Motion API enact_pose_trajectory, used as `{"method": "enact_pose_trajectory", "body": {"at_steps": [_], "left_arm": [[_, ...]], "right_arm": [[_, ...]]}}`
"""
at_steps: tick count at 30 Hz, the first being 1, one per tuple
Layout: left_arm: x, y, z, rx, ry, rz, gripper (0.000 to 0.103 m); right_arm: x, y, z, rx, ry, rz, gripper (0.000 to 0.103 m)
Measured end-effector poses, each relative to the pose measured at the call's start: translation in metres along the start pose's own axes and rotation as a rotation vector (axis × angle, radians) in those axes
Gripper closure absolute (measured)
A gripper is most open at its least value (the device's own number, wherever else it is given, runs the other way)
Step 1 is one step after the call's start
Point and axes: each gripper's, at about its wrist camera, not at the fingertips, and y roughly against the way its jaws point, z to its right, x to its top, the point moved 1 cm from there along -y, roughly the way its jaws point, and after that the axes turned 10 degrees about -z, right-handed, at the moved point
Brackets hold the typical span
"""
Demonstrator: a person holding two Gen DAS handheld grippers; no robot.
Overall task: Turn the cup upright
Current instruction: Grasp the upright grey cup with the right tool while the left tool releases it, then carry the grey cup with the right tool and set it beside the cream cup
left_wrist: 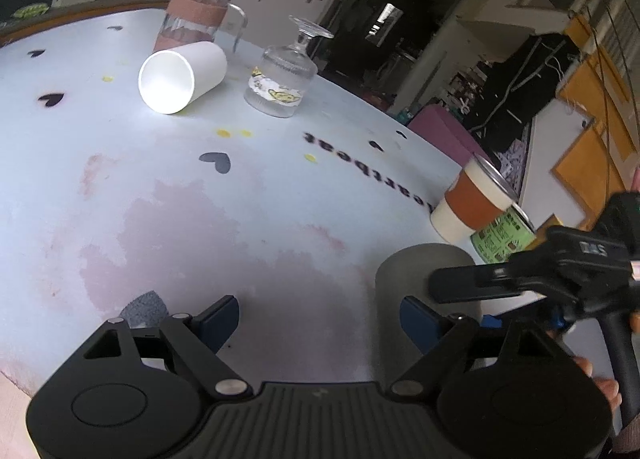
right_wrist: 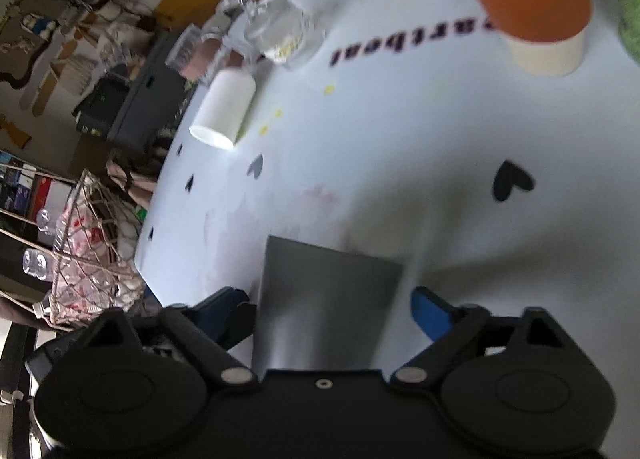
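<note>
Here the right gripper (right_wrist: 332, 311) straddles the grey cup (right_wrist: 328, 299), fingers apart; closing off-centre could roll it toward the orange-banded cup (right_wrist: 532, 7). Left gripper (left_wrist: 320, 319) is spread, empty.

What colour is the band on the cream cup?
Orange band, clearest in the right wrist view.

We read "heartbeat" in black letters on the worktop (left_wrist: 280, 187), its start hidden. The green label (left_wrist: 502, 237) on a can carries print too small to read.
</note>
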Motion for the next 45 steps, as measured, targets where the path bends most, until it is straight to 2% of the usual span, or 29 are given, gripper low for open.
{"method": "enact_pose_trajectory", "body": {"at_steps": [3,6,8,13,15,19,26,31,38,41,45], "left_arm": [[-0.002,0.001,0.002,0.002,-0.013,0.000,0.015],[-0.002,0.001,0.002,0.000,-0.018,-0.001,0.015],[-0.002,0.002,0.003,0.000,-0.021,0.003,0.015],[-0.002,0.002,0.007,0.002,-0.038,0.010,0.015],[-0.002,0.002,0.010,0.005,-0.045,0.014,0.015],[-0.002,0.002,0.014,0.004,-0.056,0.018,0.015],[-0.002,0.001,0.017,0.005,-0.064,0.017,0.015],[-0.002,0.000,0.018,0.005,-0.068,0.015,0.015],[-0.002,0.000,0.024,0.010,-0.085,0.022,0.015],[-0.002,0.000,0.025,0.016,-0.091,0.028,0.015],[-0.001,0.001,0.026,0.018,-0.100,0.030,0.015]], "right_arm": [[-0.008,0.001,-0.001,-0.005,0.011,0.016,0.026],[-0.018,0.012,0.000,-0.027,0.038,0.080,0.027],[-0.030,0.024,0.000,-0.080,0.077,0.155,0.027],[-0.066,0.068,0.008,-0.269,0.161,0.392,0.027],[-0.075,0.085,0.016,-0.342,0.171,0.461,0.027],[-0.084,0.123,0.044,-0.502,0.148,0.608,0.028],[-0.088,0.165,0.097,-0.742,0.058,0.789,0.028],[-0.089,0.179,0.132,-0.887,-0.003,0.846,0.029],[-0.087,0.187,0.151,-0.957,-0.028,0.890,0.029],[-0.086,0.184,0.149,-1.026,-0.019,0.884,0.029],[-0.086,0.185,0.148,-1.030,-0.033,0.884,0.028]]}}
